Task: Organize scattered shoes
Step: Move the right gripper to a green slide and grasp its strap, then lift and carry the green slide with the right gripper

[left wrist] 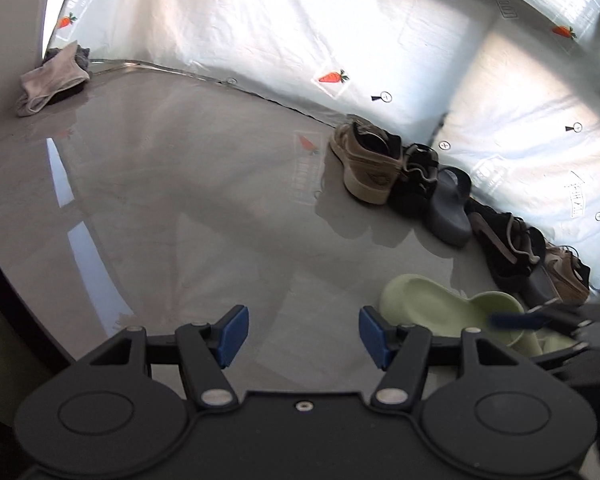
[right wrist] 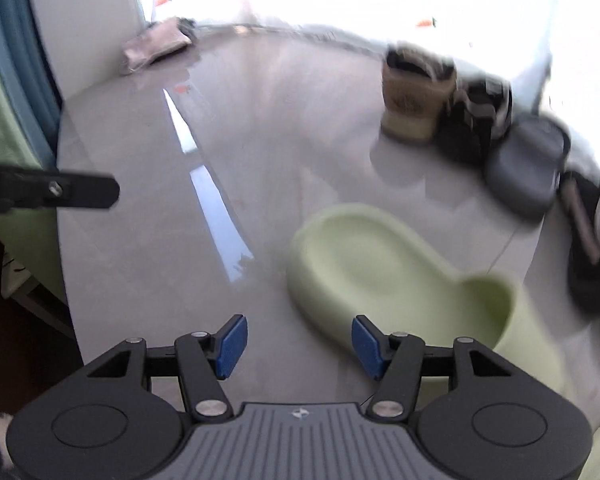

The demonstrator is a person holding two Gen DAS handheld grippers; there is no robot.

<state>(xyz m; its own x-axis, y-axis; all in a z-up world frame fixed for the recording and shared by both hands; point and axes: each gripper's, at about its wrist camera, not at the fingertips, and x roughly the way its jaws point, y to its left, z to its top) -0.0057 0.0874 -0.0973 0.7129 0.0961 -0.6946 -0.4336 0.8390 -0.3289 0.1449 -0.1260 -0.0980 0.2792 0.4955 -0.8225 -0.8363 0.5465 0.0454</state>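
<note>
A pale green slipper (right wrist: 384,276) lies on the glossy grey floor (right wrist: 140,240), filling the lower right of the right wrist view, its open heel end toward the upper left and its toe cover toward the lower right. In the left wrist view the same green slipper (left wrist: 432,308) sits at the lower right.

The right gripper (right wrist: 298,342) hovers at the bottom centre of its view with its blue pads (right wrist: 232,344) spread wide apart and nothing between them; the slipper lies just beside and beyond the right-hand pad. The left gripper (left wrist: 302,338) likewise has its pads set wide apart over bare floor, holding nothing.

Beyond the slipper, a row of shoes stands along the white sheeted wall (left wrist: 260,32), running from centre right down to the right edge: a tan sneaker (left wrist: 366,160), a black shoe (left wrist: 416,180) touching it, a dark grey slide (left wrist: 450,208), then a black sandal (left wrist: 508,248) and another tan shoe (left wrist: 568,276). In the upper left corner, well apart from the shoes, lies a crumpled beige cloth (left wrist: 52,78).
</note>
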